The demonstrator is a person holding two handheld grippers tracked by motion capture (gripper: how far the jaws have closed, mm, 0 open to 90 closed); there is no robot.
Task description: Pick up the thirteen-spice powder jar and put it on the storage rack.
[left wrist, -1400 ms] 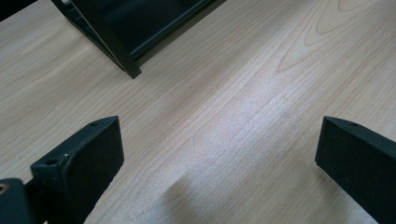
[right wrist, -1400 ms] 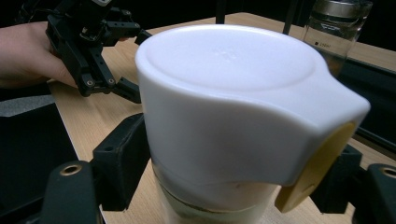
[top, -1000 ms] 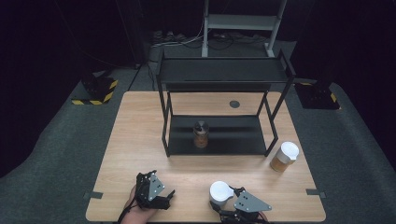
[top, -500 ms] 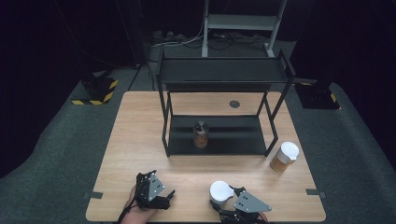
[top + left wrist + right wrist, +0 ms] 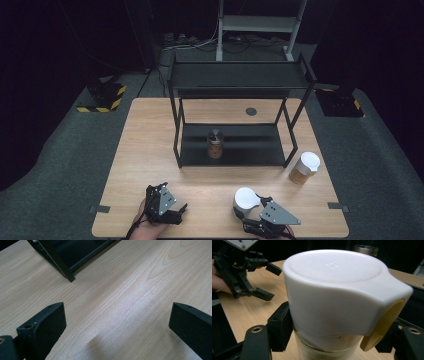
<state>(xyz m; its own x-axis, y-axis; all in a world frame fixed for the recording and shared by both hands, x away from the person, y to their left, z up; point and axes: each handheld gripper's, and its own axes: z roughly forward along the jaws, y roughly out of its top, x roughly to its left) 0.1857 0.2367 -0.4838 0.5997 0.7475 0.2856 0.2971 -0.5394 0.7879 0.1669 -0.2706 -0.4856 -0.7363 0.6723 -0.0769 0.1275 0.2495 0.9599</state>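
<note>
On top of a light wooden table (image 5: 150, 150) with clear grain, everything sits in a pretty dark room: grey carpet all round, a yellow-and-black striped base (image 5: 102, 97) off the far left corner, and cables plus a pale metal stand (image 5: 255, 25) behind. A black two-level rack (image 5: 240, 80) stands toward the far side of the table, with a small brown jar (image 5: 215, 144) on its lower shelf, and there's a round dark spot on the wood behind it. Just off the rack's right leg sits a second jar with a white lid (image 5: 304, 168). The white-lidded jar (image 5: 246, 201) that's being worked on stands near the front edge, right of centre, and the right gripper (image 5: 250, 212) is clamped on it; the right gripper view makes that obvious, with black jaws pressing on either side of the glass body just under the lid (image 5: 337, 290), which has a yellowish flip tab on one side. That same view also catches the left gripper (image 5: 265, 281) farther off across the wood, held in a hand. From the high view the left gripper (image 5: 180, 209) rests low near the front left, well apart from the jar. Its own view shows the jaws spread wide with bare wood between them, and a corner of the rack's foot (image 5: 67, 275). No readable brand or writing anywhere, only a few tiny raised dots on the lid top.
</note>
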